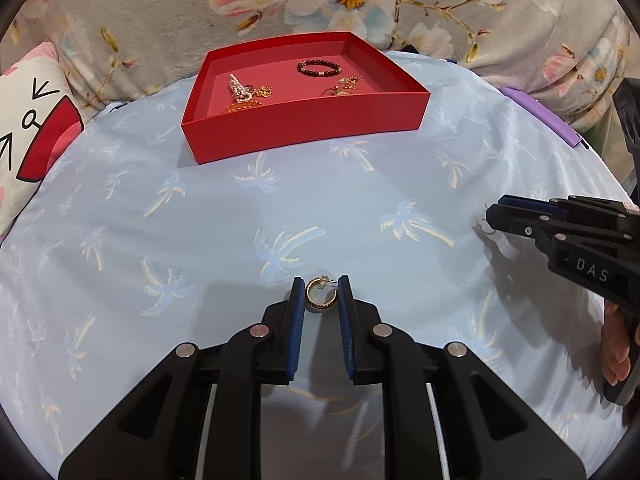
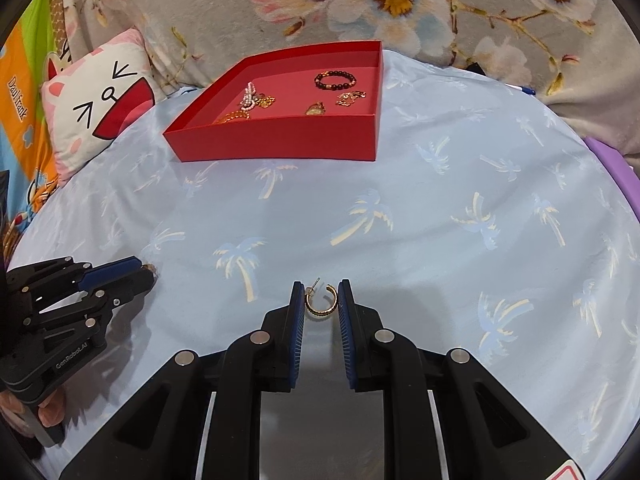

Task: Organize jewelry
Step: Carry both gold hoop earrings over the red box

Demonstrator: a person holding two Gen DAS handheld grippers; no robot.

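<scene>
Between the blue pads of the left gripper (image 1: 321, 294) sat a gold hoop earring (image 1: 320, 295), upright, its ring facing the camera and its gap at the upper right, where a small post and backing showed. Both pads appeared to touch the hoop's sides, so the tongs looked pinched on it, though whether it was lifted off the pale blue palm-print cloth (image 1: 200, 216) could not be told. The right gripper (image 2: 321, 300) framed a second gold hoop earring (image 2: 320, 301), also upright, opening upward, its post at the upper left. That hoop touched the left pad, while a narrow gap seemed to remain at the right pad, so whether it was truly gripped could not be told.

Farther back on the cloth stood the red tray (image 1: 304, 132). Its near wall hid part of the floor and cut off an orange-gold piece (image 1: 240, 107) at the front left. A dark bead bracelet (image 1: 319, 68) lay clearly toward the back; the pearl cluster (image 1: 239, 87) and small gold pieces (image 1: 344, 85) were too small to make out.
</scene>
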